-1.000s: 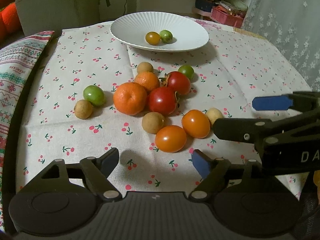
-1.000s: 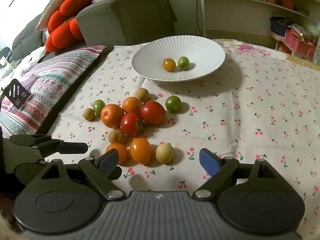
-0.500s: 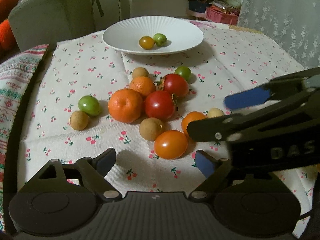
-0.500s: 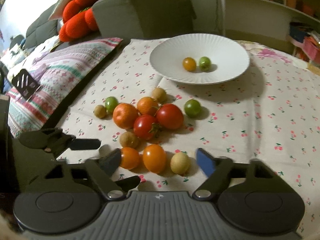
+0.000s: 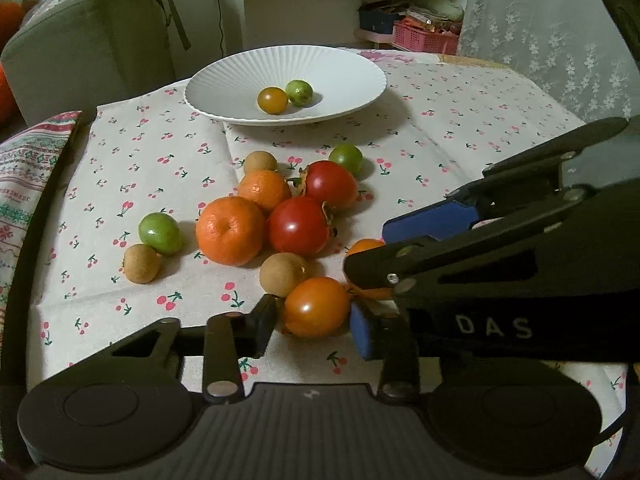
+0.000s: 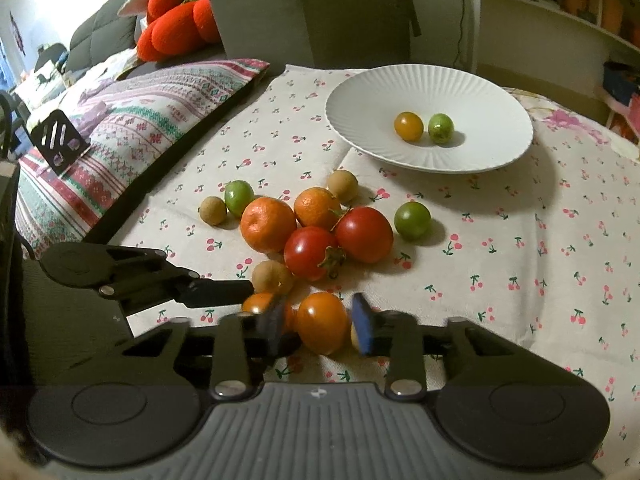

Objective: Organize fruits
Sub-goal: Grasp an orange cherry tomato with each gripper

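Fruit lies loose on a cherry-print tablecloth (image 5: 160, 152). In the left wrist view my left gripper (image 5: 314, 324) has its jaws closing on an orange tomato (image 5: 316, 306), with both pads against its sides. Just right of it, my right gripper (image 5: 366, 252) grips a second orange tomato (image 5: 362, 246), mostly hidden by its fingers. In the right wrist view the right gripper (image 6: 318, 330) has its jaws closing on that orange tomato (image 6: 322, 322), pads touching it. A white ribbed plate (image 5: 224, 80) at the back holds a small orange tomato (image 5: 272, 100) and a green one (image 5: 299, 92).
Two mandarins (image 5: 230, 230), two red tomatoes (image 5: 298, 226), green tomatoes (image 5: 160, 233) and brown longans (image 5: 141, 263) sit clustered mid-cloth. A pale longan (image 6: 354, 336) hides behind the right pad. A patterned pillow (image 6: 120, 120) borders the left edge; a sofa and shelves stand behind.
Both grippers went from wide open to closed, each on an orange tomato. The right gripper shifted in towards the fruit, close beside the left one.
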`<state>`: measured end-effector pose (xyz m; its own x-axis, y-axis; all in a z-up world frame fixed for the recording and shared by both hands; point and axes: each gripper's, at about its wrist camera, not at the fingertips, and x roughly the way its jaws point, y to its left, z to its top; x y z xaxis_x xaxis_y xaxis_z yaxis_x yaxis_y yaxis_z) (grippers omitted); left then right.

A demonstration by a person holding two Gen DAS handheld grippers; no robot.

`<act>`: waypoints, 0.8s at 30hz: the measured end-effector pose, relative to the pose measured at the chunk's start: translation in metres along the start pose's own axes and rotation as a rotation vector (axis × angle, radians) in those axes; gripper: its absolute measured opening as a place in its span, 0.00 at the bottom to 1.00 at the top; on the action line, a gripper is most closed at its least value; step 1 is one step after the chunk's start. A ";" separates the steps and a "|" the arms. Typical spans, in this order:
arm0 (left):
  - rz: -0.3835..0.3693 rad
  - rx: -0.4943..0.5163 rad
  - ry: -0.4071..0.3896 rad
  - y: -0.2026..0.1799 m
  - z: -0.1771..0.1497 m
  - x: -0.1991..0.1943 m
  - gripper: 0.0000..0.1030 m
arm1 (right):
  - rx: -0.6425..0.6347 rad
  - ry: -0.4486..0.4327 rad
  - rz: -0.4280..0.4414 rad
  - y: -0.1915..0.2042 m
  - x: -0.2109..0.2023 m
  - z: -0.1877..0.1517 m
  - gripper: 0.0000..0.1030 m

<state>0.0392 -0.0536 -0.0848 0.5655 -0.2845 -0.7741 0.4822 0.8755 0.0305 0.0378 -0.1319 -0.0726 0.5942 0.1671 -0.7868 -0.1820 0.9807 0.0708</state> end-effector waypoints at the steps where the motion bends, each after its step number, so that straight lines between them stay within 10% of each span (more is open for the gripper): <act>1: -0.001 -0.002 0.001 0.001 0.000 0.000 0.32 | -0.013 -0.004 -0.009 0.002 -0.001 0.000 0.23; 24: -0.011 -0.082 0.019 0.017 -0.004 -0.012 0.32 | 0.124 0.003 0.031 -0.018 -0.002 -0.003 0.25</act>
<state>0.0385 -0.0337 -0.0775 0.5472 -0.2873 -0.7862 0.4317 0.9016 -0.0290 0.0375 -0.1499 -0.0740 0.5875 0.1972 -0.7848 -0.1019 0.9802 0.1699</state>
